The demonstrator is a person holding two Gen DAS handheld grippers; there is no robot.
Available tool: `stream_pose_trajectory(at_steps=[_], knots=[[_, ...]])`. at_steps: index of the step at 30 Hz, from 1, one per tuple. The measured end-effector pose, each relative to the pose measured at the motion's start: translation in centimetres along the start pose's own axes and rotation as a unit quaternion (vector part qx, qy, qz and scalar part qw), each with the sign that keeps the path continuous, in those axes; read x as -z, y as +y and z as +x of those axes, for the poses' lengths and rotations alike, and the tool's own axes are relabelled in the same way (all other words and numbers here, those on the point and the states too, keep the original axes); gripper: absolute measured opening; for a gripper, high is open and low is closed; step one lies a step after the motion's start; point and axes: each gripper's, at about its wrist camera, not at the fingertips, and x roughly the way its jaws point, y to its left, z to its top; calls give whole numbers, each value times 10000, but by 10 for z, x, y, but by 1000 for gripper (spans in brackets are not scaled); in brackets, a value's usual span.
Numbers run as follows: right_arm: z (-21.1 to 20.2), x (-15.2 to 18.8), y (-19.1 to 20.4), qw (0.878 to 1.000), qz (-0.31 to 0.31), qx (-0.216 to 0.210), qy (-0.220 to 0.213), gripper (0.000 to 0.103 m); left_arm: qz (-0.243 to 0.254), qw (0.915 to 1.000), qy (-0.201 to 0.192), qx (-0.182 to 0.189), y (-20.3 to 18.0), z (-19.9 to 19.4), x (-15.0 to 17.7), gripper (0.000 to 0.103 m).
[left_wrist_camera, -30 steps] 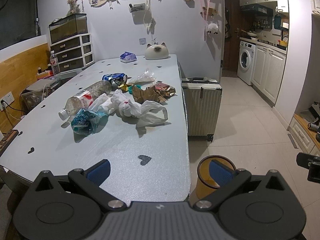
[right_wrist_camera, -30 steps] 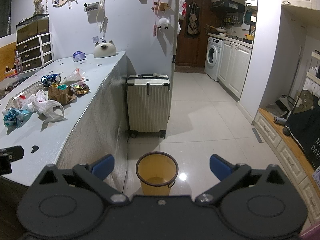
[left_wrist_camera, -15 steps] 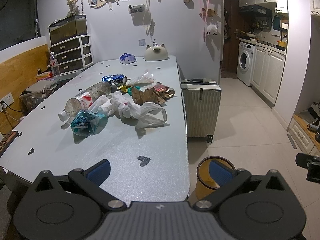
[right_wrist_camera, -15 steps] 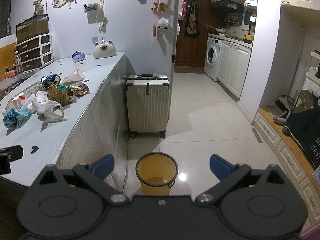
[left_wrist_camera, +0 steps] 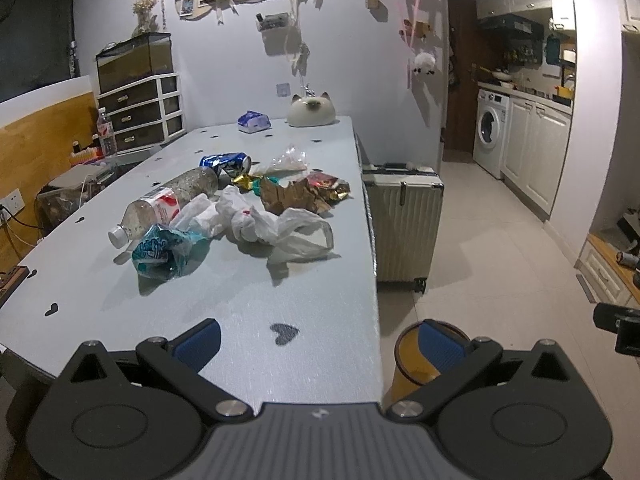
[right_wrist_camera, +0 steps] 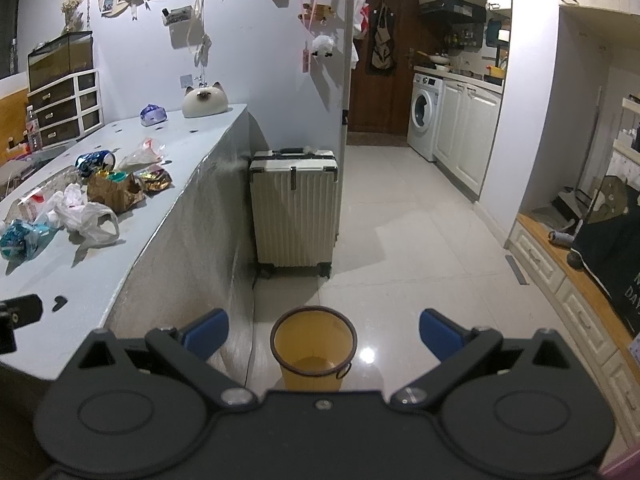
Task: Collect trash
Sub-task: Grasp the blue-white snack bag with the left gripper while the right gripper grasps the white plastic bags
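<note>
Left wrist view: I see almost no shift from a second ago; the table point(left_wrist_camera: 280, 312) edge sits marginally nearer.
Left gripper point(left_wrist_camera: 316, 340): spread wide, empty.
Right gripper point(right_wrist_camera: 324, 330): also spread, empty, hovering above the yellow bin point(right_wrist_camera: 313, 346) on the floor.
Trash pile point(left_wrist_camera: 236, 208): untouched mid-table, white plastic bag point(left_wrist_camera: 276, 228) nearest.
Meaning: I judge collection not yet begun.

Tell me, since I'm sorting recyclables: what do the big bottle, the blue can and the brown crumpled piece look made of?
The bottle looks like clear plastic: see-through, white cap, red label. The blue can seems to be glossy printed metal, dented. The brown piece looks like matte kraft paper, stiffly creased.
</note>
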Motion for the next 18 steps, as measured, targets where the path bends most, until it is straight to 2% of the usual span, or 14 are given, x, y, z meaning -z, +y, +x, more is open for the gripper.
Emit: stream_pose_trajectory(at_steps=[10, 18], knots=[[53, -24, 17, 9998, 21, -148, -123, 103, -363, 9981, -36, -493, 40, 47, -19, 103], [99, -58, 60, 9969, -33, -718, -327, 103, -630, 9921, -42, -1087, 94, 85, -40, 103]])
